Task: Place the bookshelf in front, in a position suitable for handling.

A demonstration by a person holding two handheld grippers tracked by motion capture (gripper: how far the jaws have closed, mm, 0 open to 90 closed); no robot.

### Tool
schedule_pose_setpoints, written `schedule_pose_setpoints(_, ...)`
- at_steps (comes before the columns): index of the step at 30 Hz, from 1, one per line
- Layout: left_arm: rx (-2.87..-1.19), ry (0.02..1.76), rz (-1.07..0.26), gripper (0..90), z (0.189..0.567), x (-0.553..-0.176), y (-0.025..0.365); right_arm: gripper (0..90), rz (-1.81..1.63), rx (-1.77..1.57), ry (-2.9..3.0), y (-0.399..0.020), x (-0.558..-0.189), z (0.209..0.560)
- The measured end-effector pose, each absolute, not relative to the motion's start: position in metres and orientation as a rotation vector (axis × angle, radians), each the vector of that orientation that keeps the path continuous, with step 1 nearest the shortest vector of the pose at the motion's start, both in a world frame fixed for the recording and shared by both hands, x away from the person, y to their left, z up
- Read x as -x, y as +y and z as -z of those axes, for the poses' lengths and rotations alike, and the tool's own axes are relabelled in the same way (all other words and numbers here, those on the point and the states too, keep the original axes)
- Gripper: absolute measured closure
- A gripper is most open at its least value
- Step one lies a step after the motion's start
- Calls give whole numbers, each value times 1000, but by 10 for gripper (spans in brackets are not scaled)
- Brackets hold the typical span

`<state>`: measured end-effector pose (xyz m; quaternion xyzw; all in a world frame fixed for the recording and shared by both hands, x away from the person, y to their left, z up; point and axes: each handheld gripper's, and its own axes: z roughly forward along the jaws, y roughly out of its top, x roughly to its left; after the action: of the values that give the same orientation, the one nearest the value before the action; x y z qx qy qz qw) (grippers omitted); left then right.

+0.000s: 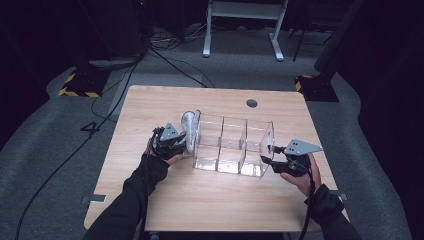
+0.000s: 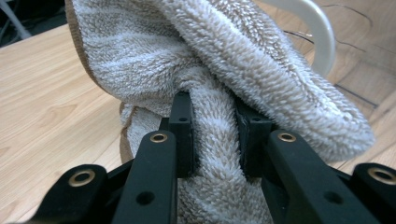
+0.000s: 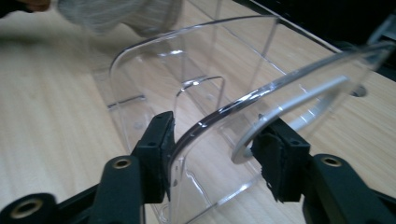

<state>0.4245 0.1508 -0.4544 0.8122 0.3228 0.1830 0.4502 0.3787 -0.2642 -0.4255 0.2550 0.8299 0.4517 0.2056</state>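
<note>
Two grippers work at a pale wooden tabletop (image 1: 210,200) that takes up the middle of the high view, with dark floor and cables in the upper part of the frame. At the centre of the tabletop stands a clear plastic organiser (image 1: 232,146), split by see-through walls into several compartments; as far as the pictures show, every compartment holds nothing yet.

Left of centre in the high view, the left gripper (image 1: 172,141) holds a fluffy white towel (image 1: 190,131) raised just beside the organiser's left end wall. In the left gripper view its fingers (image 2: 183,135) are clamped on a fold of the towel (image 2: 224,79), the rest of the cloth bulging above them.

Right of centre, the right gripper (image 1: 270,155) sits at the organiser's right end. In the right gripper view its fingers (image 3: 156,154) stand apart on either side of the curved end wall (image 3: 219,116); the left finger lies against the plastic, while the right one looks clear of it, so I read this as a loose brace and not a firm grip.

By my judgement the towel is picked up and brought to the box, but not yet inside; lifting it over the wall, lowering it into a compartment and letting go remain
</note>
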Motion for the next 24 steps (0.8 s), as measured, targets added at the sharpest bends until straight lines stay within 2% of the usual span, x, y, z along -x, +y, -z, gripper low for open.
schedule_pose_setpoints(3,-2008,805,-410,729,461,-429,151,438,-1299,-644,2362,-268,-376,426)
schedule_pose_setpoints(7,-2048,823,-374,729,471,-432,148,426,-1301,-589,2388,-270,-372,426)
schedule_pose_setpoints(11,-2120,852,-297,728,497,-432,148,436,-1292,-580,2392,-271,-369,426)
schedule_pose_setpoints(18,-2098,835,-300,725,488,-431,153,439,-1293,-572,2380,-271,-369,427)
schedule_pose_setpoints(24,-2151,839,-314,727,493,-407,153,466,-1296,-584,2351,-272,-367,428)
